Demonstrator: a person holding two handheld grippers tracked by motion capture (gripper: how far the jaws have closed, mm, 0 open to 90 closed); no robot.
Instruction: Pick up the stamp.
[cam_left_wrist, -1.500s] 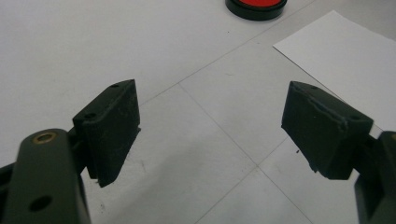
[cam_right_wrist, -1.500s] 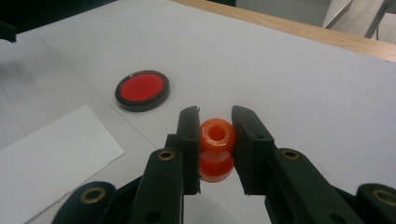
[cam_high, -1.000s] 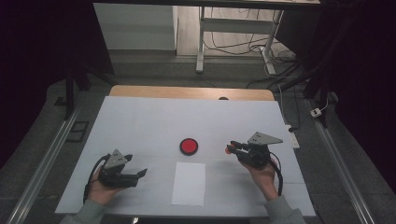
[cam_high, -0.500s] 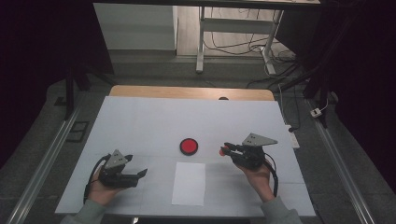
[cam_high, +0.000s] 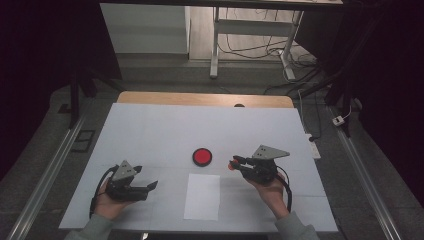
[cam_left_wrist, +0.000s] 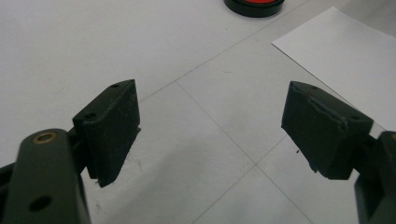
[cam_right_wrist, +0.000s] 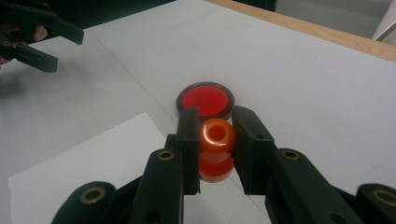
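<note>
An orange spool-shaped piece (cam_right_wrist: 216, 148) with a hole through its top sits clamped between the jaws of my right gripper (cam_right_wrist: 215, 140), which is shut on it. In the high view that gripper (cam_high: 235, 163) hovers just right of a round red disc with a dark rim (cam_high: 202, 156), the orange piece (cam_high: 232, 166) at its tip. The red disc (cam_right_wrist: 205, 100) lies right ahead of the held piece. My left gripper (cam_high: 150, 186) rests at the table's front left, open, nothing between its jaws (cam_left_wrist: 210, 126).
A white sheet of paper (cam_high: 202, 196) lies at the front middle of the white table top (cam_high: 165, 130). The table's wooden far edge (cam_high: 205, 99) runs along the back. Metal rails flank both sides. Cables and table legs stand beyond.
My right gripper has shifted left with the orange piece, closer to the red disc. The left gripper has stayed where it was.
</note>
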